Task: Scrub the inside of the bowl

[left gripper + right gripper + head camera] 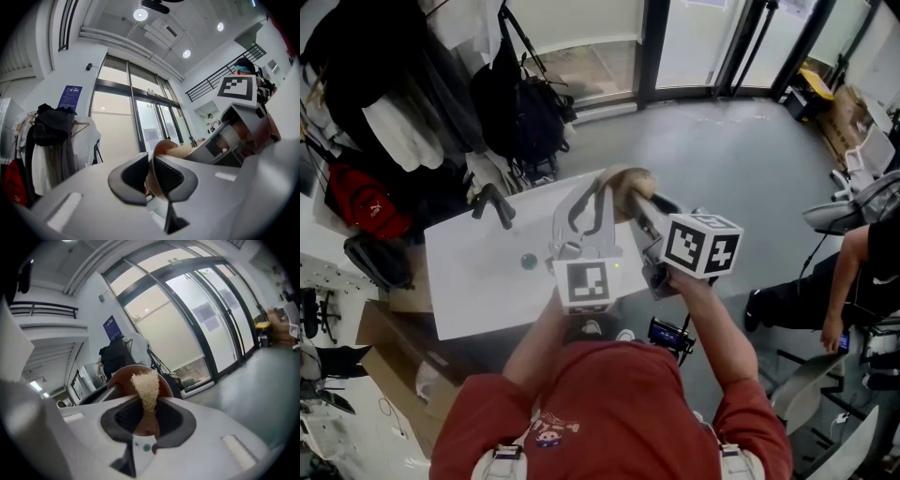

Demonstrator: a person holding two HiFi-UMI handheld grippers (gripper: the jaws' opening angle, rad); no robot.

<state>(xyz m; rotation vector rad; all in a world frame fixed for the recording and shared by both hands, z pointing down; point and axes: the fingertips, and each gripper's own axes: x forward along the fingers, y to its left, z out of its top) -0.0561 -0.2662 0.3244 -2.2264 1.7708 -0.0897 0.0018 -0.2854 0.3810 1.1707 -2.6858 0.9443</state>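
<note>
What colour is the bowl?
Reddish brown; the bowl shows best in the right gripper view, behind the beige scrubber.

bowl (164, 146): 1 | scrub pad (146, 383): 1 | grippers: 2 — left gripper (149, 176), right gripper (147, 420) | marker cubes (703, 244): 2, one on each | counter (469, 281): 1 | small green round thing (529, 261): 1 | people (609, 412): 2 — one in red, another at the right edge | red bag (361, 202): 1

Head down, gripper views up, sharing bowl (120, 378)
</note>
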